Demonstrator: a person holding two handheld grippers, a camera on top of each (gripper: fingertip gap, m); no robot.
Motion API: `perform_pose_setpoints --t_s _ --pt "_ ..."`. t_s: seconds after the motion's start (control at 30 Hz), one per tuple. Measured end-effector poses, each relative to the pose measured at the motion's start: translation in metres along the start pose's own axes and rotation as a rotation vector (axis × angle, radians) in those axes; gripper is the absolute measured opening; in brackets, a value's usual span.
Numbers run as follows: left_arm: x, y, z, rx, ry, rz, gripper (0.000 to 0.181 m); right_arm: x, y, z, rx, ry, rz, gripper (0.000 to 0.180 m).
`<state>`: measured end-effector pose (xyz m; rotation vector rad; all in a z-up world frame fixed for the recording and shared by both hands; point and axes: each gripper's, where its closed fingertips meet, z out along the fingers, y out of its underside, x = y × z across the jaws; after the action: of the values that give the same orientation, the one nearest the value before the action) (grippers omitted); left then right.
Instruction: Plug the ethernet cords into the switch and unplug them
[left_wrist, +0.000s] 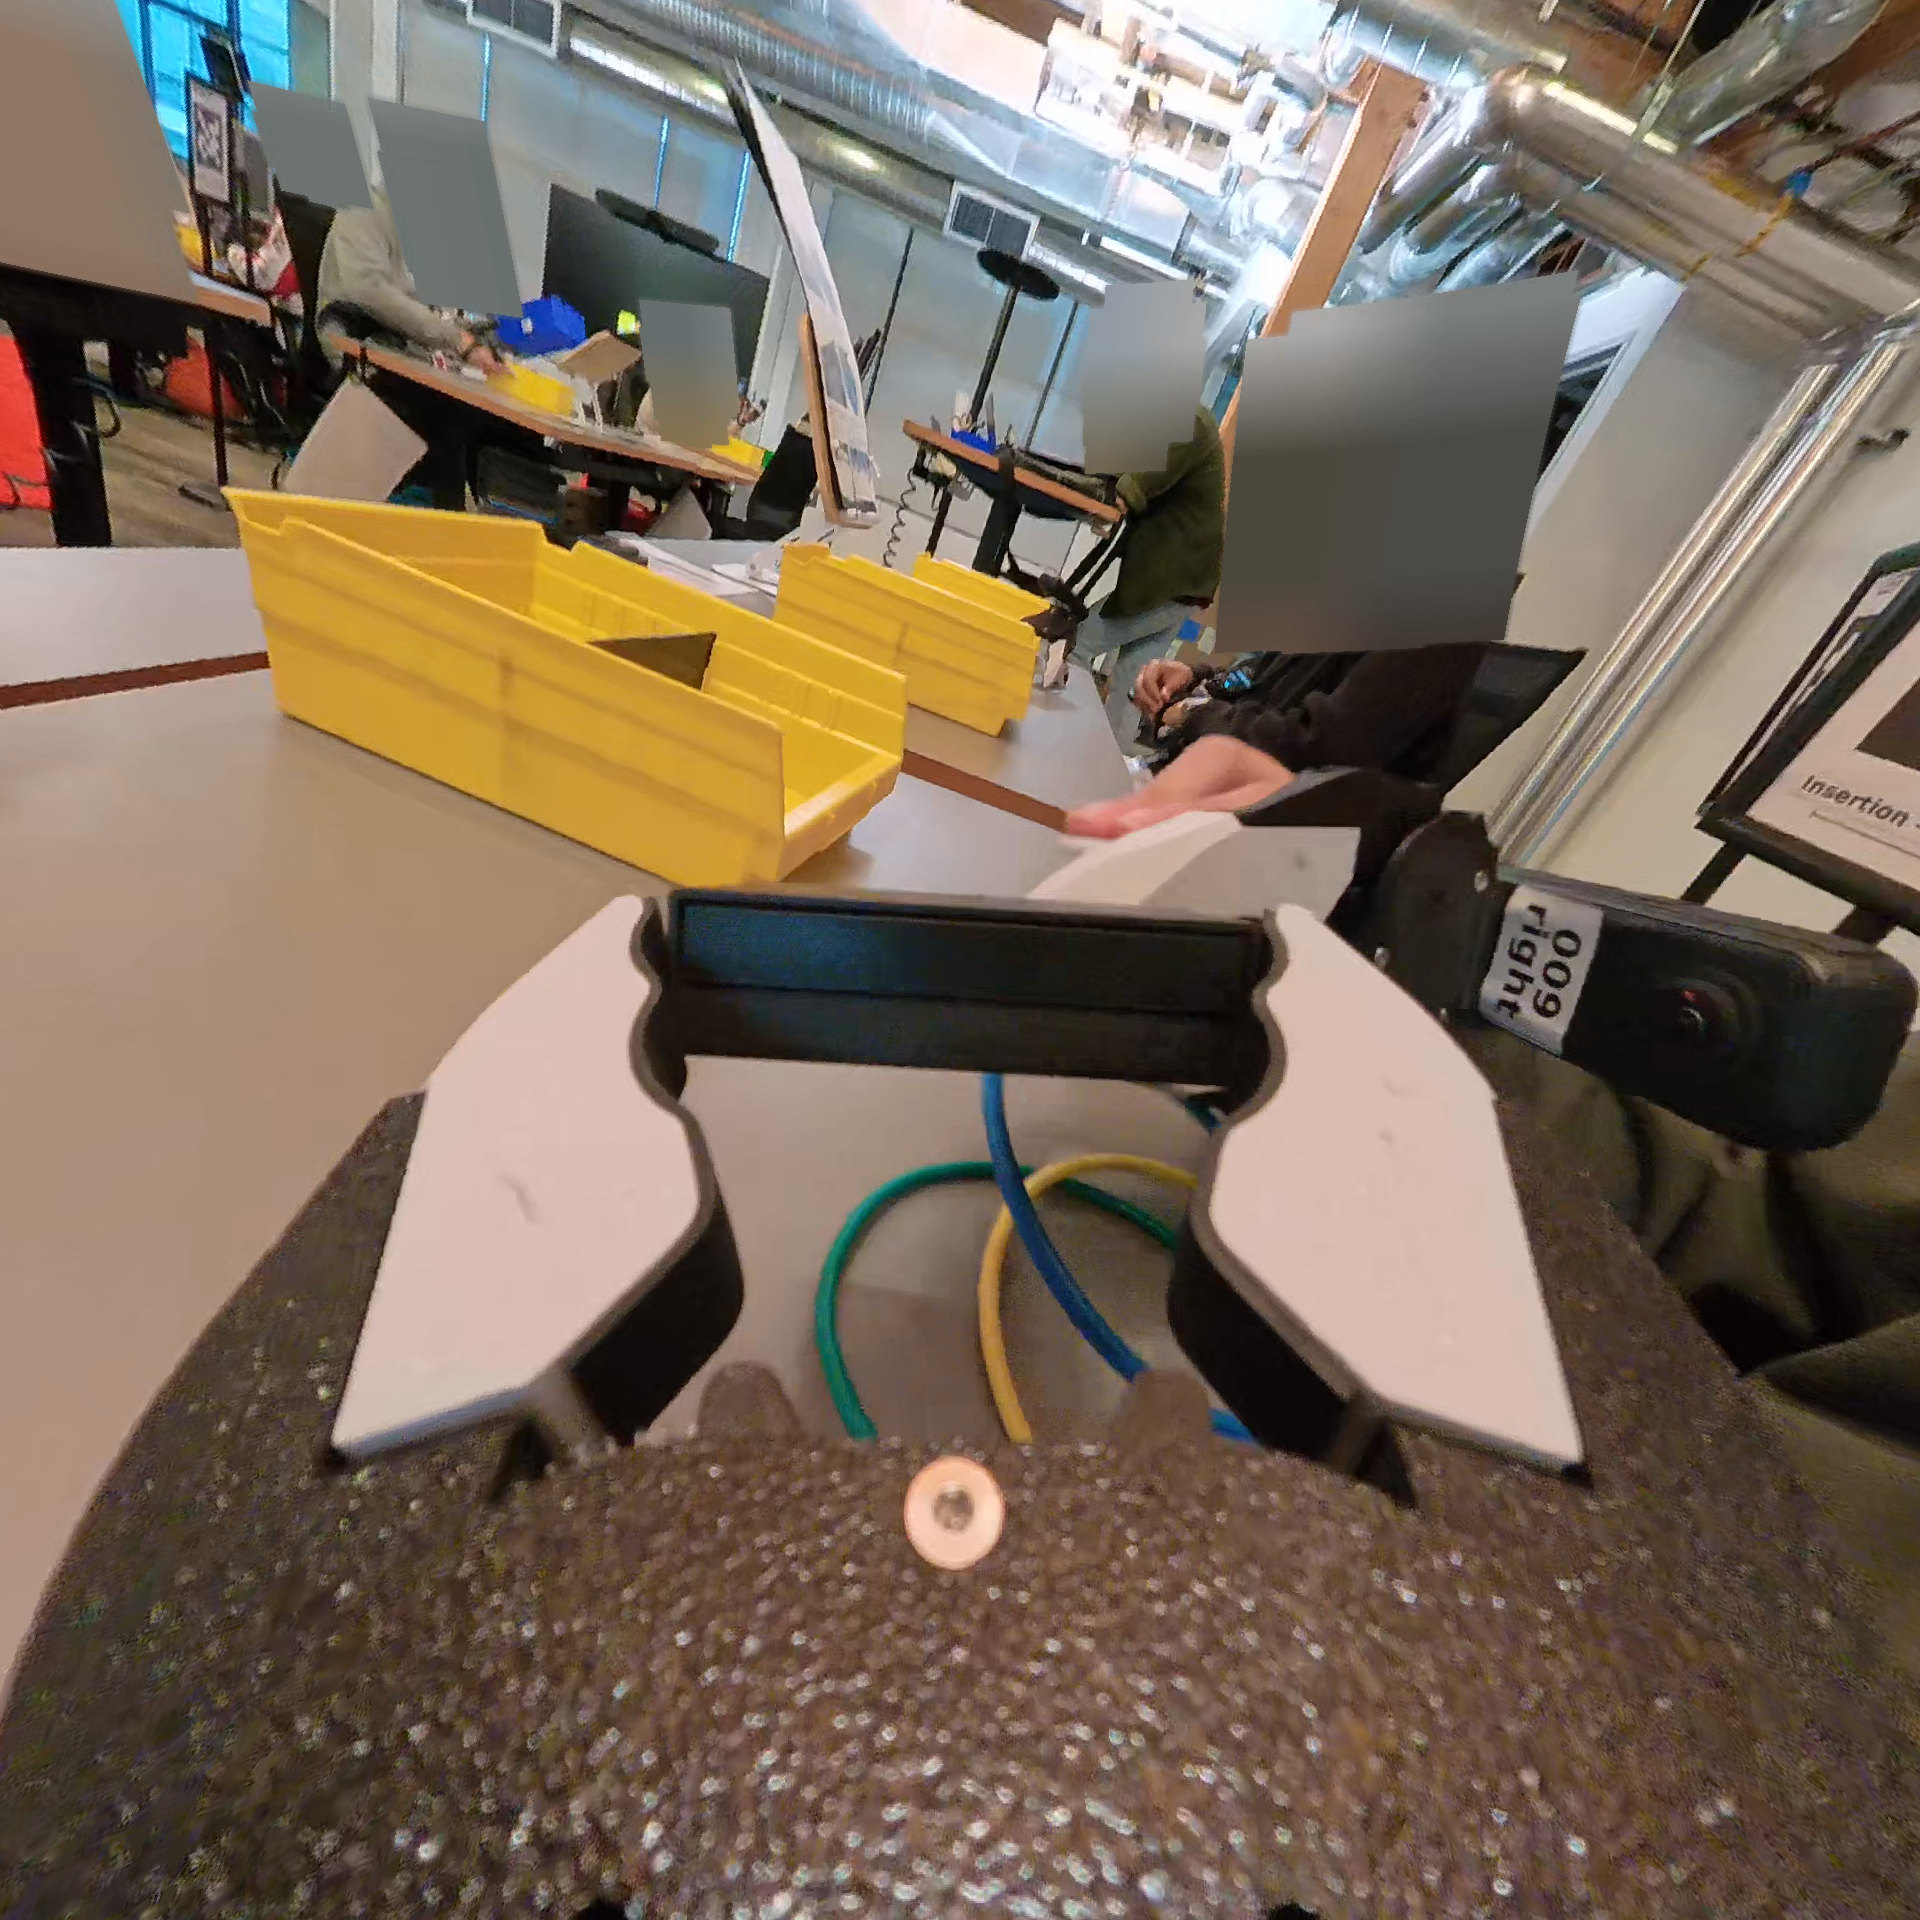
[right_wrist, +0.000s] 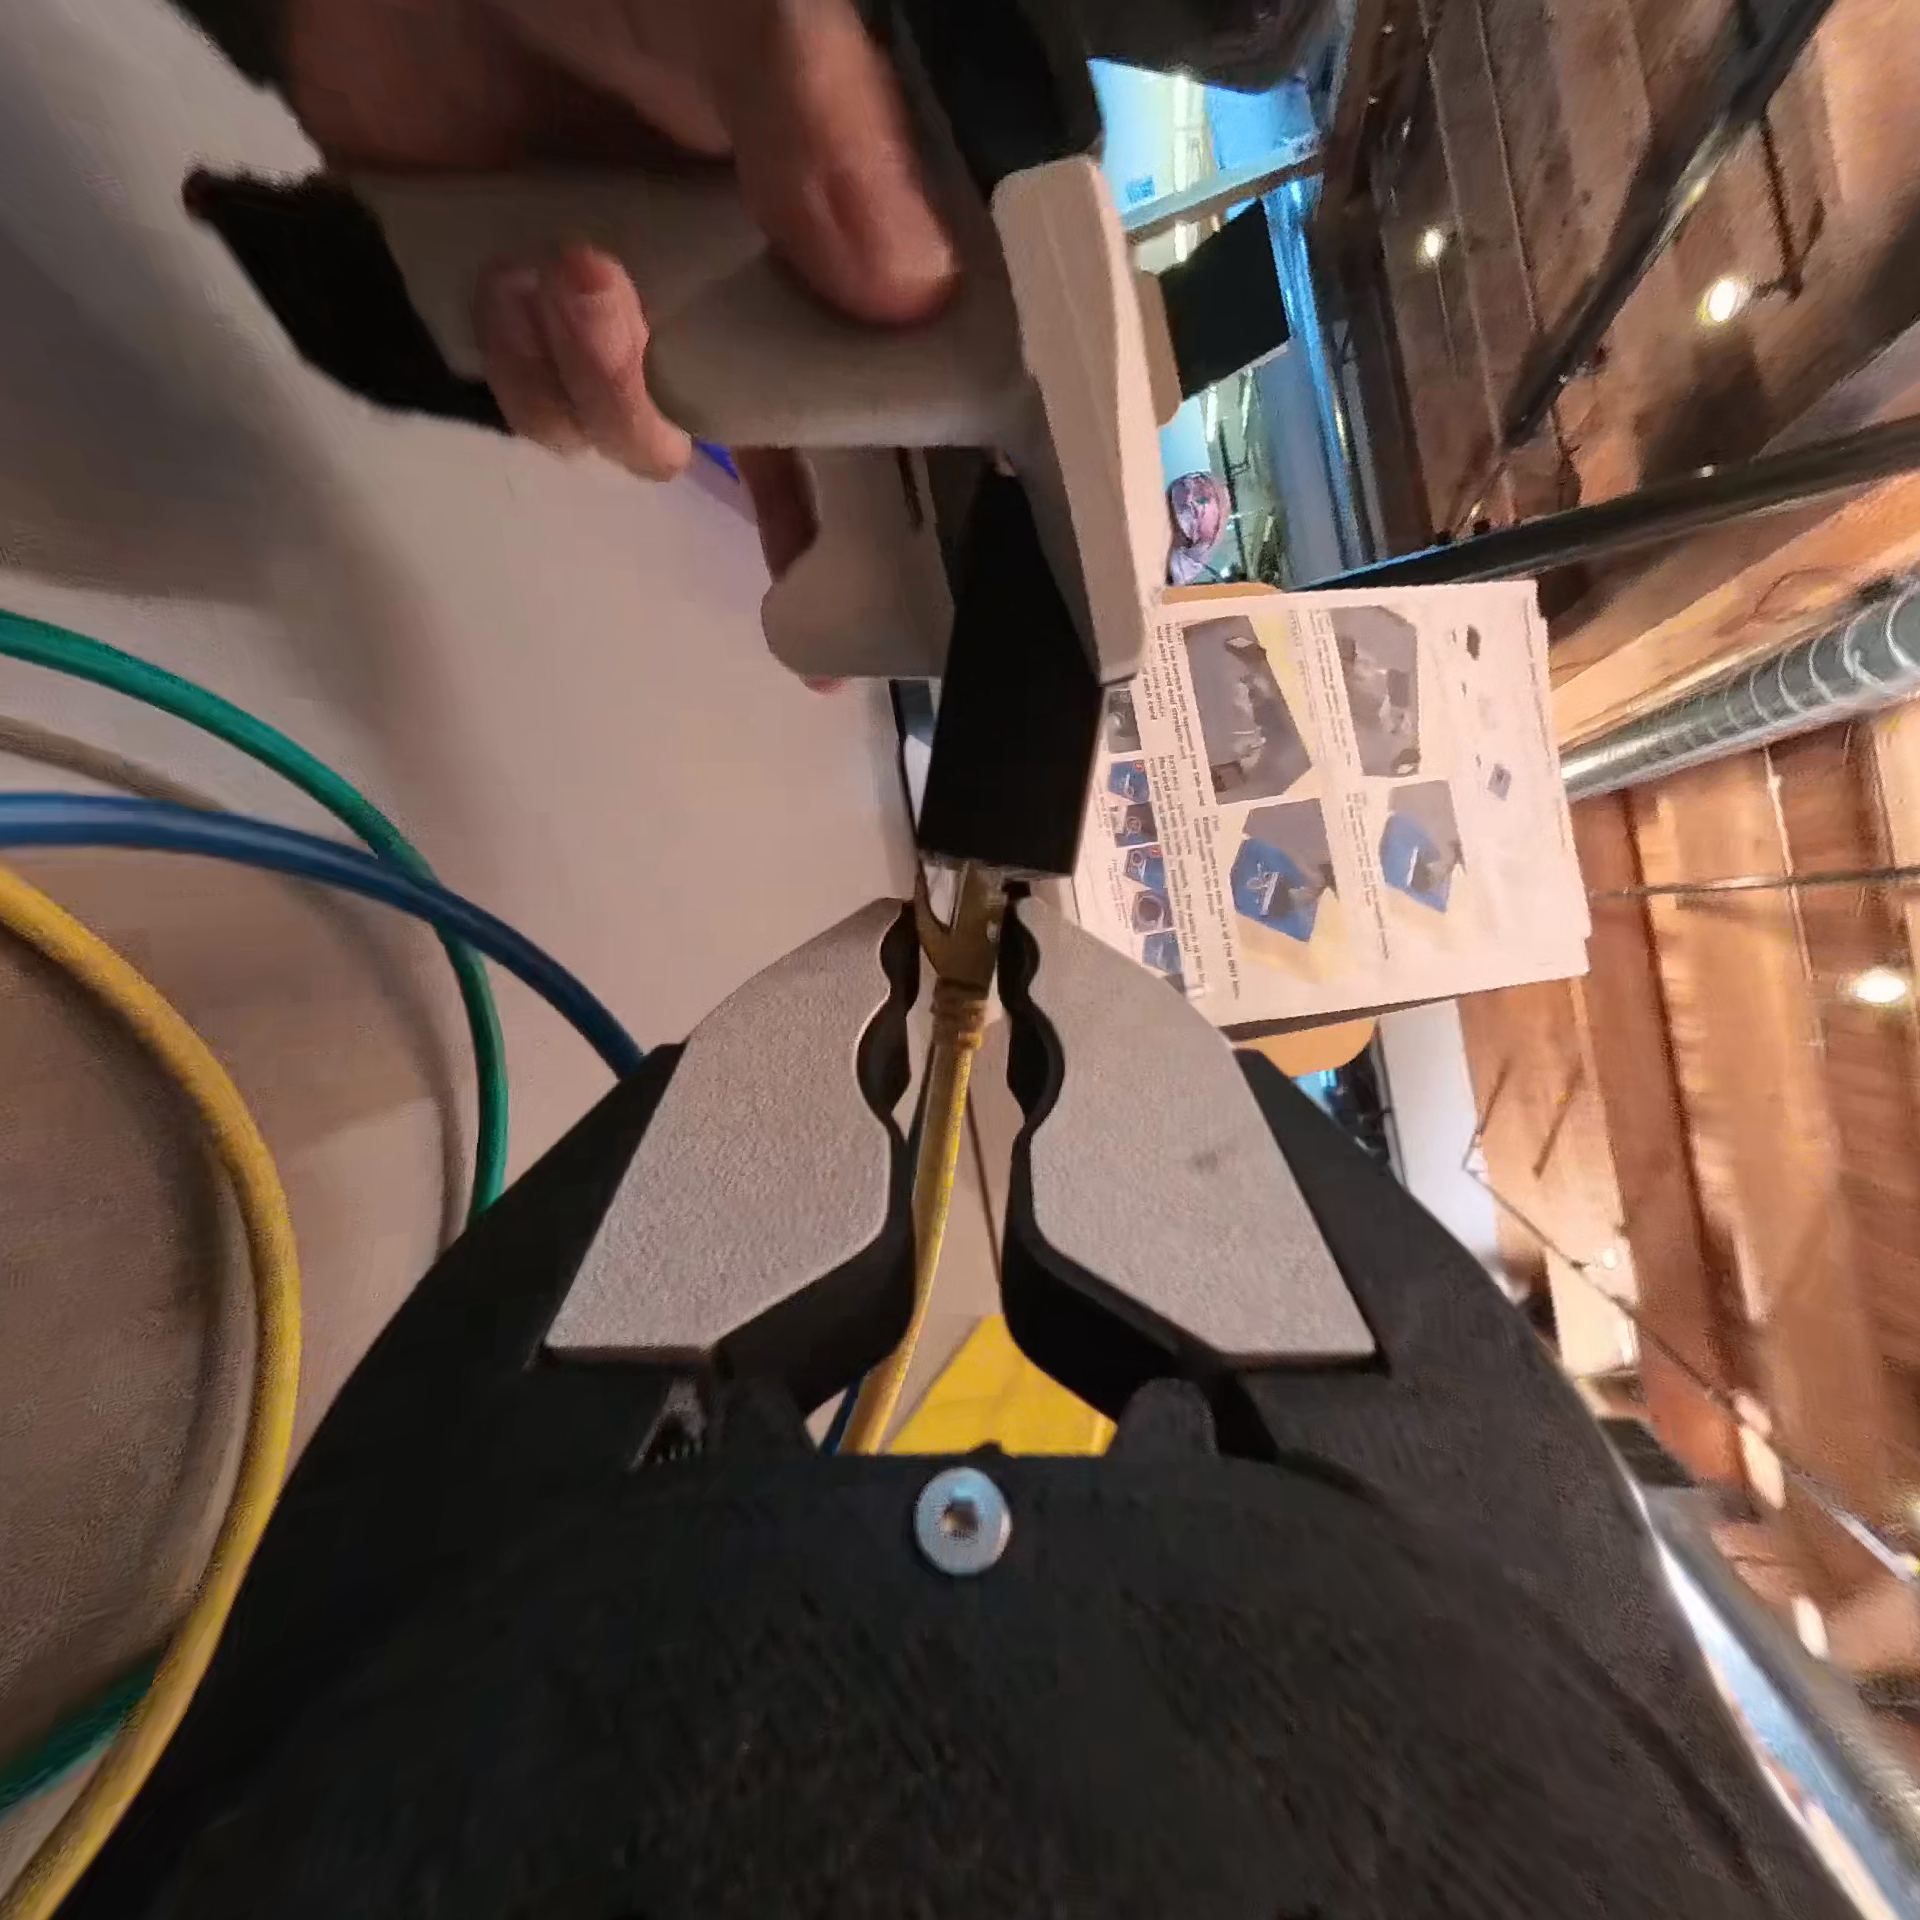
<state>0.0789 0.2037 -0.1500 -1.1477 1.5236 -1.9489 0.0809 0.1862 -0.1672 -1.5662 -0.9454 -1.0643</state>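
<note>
Left gripper (left_wrist: 961, 997) fills the bottom of its view, fingers clamped on the two ends of the black switch (left_wrist: 961, 966), which sits crosswise between the tips, lifted off the grey table (left_wrist: 208, 935). Under it, green cord (left_wrist: 842, 1288), yellow cord (left_wrist: 992, 1299) and blue cord (left_wrist: 1039, 1226) loop on the table. Right gripper (left_wrist: 1143, 862) reaches in from the right, its tips hidden behind the switch. Beyond: a big yellow bin (left_wrist: 540, 686), a second yellow bin (left_wrist: 914, 644) farther back, a framed sign (left_wrist: 1860, 748) at right, people at desks.

Right wrist view, rolled sideways: right gripper (right_wrist: 958, 966) pinched on the yellow cord's plug (right_wrist: 961, 935), plug tip at the switch (right_wrist: 1013, 727) port; cannot tell how deep it sits. Yellow cord (right_wrist: 940, 1164) runs back between the fingers. A hand (right_wrist: 665, 208) holding the left gripper's handle blocks the upper left. A printed sheet (right_wrist: 1351, 800) stands just behind the switch.
</note>
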Motion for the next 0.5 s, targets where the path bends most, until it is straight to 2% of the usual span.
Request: perform_pose_setpoints --t_s 0.07,0.1,0.17,0.2,0.3,0.4,0.5 --pt "0.003 -0.003 -0.003 -0.018 0.009 -0.065 0.104 0.011 0.001 -0.001 -0.009 0.023 -0.078 0.014" --pt "0.002 -0.003 -0.004 -0.03 0.007 -0.14 0.103 0.02 0.004 -0.002 -0.035 0.074 -0.162 0.014" --pt "-0.001 0.0 -0.008 -0.068 0.025 -0.348 0.104 0.024 0.013 -0.003 -0.083 0.064 -0.294 0.014" --pt "0.001 0.002 -0.01 -0.08 0.063 -0.472 0.098 0.024 0.016 -0.003 -0.084 0.066 -0.318 0.014" --pt "0.019 0.006 -0.009 -0.093 0.275 -0.804 0.056 0.018 0.016 -0.003 -0.073 0.062 -0.442 0.014" --pt "0.02 0.009 0.001 -0.03 0.356 -0.96 0.041 0.01 0.009 0.0 -0.053 0.058 -0.518 0.014" --pt "0.01 0.012 0.008 0.024 0.31 -0.991 0.034 0.008 0.017 0.001 -0.075 0.048 -0.519 0.014"
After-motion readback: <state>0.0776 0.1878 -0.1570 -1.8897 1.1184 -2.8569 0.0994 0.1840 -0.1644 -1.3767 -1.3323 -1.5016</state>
